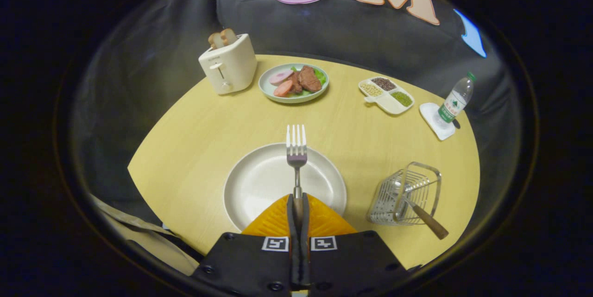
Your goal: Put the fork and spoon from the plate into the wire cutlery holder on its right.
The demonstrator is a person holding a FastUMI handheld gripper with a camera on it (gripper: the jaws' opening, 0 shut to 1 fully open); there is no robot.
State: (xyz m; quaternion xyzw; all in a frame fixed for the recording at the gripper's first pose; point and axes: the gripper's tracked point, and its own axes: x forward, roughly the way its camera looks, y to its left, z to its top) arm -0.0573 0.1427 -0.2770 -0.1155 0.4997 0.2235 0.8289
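With its two fingers pressed together on a handle, the claw (299, 204) holds the fork (296, 148) upright, tines pointing away, lifted above the plate (259, 181).

Item, fork: gripped low on the handle, neck and tines standing just ahead of the fingertips.

Item, plate: pale, round, bare, directly beneath and beyond the claw.

Item, wire cutlery holder (407, 192): near right of the plate, apart from it, leaning. A brown-handled utensil (428, 223), judged to be the spoon, already sits in it, handle sticking out toward the near right.

Step in hand, as judged: carrying the fork; second half of the task.

Next move calls for: travel right, tip the fork over the holder's open top, release clear of the spoon handle.

Far side of the table (199, 139), left to right: toaster (228, 64), food plate (293, 83), divided dish (386, 95), bottle (456, 100).
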